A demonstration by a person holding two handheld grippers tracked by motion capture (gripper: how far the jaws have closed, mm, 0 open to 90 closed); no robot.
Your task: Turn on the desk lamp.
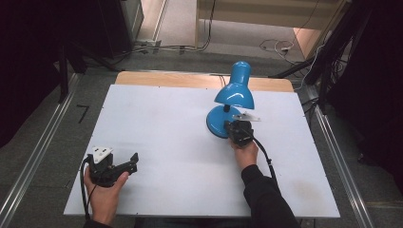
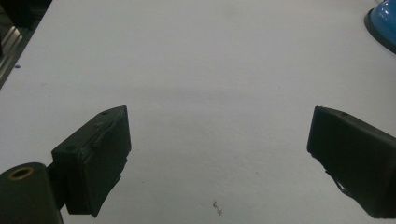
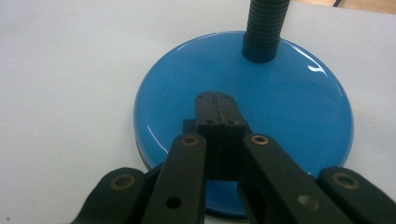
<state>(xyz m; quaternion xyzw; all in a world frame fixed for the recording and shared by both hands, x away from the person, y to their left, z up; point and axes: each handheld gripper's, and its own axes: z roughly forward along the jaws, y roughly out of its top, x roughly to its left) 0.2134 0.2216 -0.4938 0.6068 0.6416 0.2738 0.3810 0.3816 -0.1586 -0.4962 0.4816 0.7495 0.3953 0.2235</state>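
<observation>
At the near left corner of the white table (image 1: pixel 157 118), my left hand (image 1: pixel 105 192) holds the left gripper (image 1: pixel 130 162) low over the bare surface, its grey three-cornered plate on top and its cable looping down by the wrist. In the left gripper view my two black jaws stand wide apart with nothing between them, only plain white tabletop ahead and a small dark speck (image 2: pixel 216 206) on it just in front; a sliver of the blue lamp base (image 2: pixel 384 21) shows at the far upper right corner.

Further in and to the right, my right hand (image 1: pixel 246 154), in a dark sleeve (image 1: pixel 266 197), reaches forward with the right gripper (image 1: pixel 236 129) to the near edge of the blue desk lamp (image 1: pixel 231 99). In the right gripper view my jaws are pressed together, pad against pad, with nothing held between them, and their tips (image 3: pixel 215 100) rest over the glossy round base (image 3: pixel 289 107), short of the black ribbed neck (image 3: pixel 265 28) that rises from its far side.

Beyond that, the lamp's blue shade (image 1: pixel 236 88) leans toward the table's far edge, where a strip of bare wood (image 1: pixel 161 78) shows, with grey floor and loose cables (image 1: pixel 278 46) behind it
</observation>
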